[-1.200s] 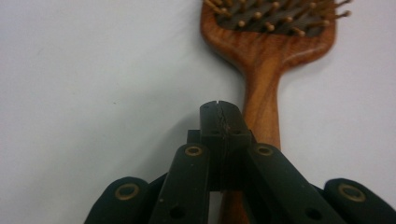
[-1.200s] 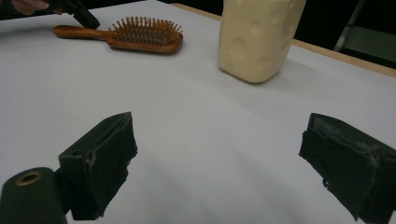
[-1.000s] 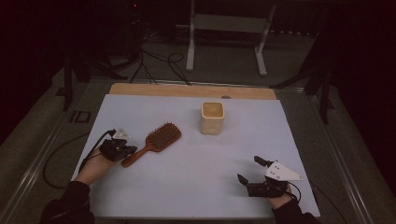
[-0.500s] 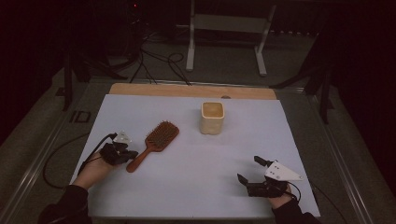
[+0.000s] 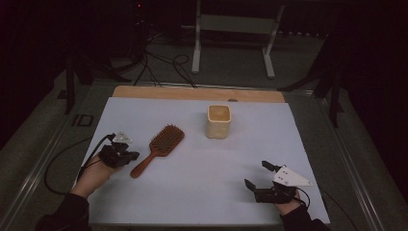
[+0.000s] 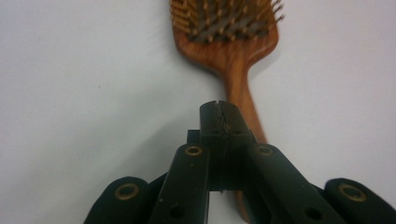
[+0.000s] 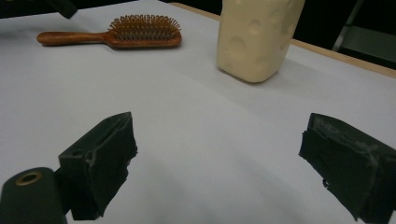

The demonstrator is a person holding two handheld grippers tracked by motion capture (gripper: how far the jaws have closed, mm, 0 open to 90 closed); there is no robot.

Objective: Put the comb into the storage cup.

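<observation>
Left gripper backed off the wooden hairbrush handle, jaws closed on nothing; right gripper sat wide open, hadn't budged.

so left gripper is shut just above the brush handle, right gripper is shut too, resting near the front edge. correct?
Not quite: the right gripper is open, its jaws wide apart in the right gripper view. The left gripper is indeed shut above the brush handle.
</observation>
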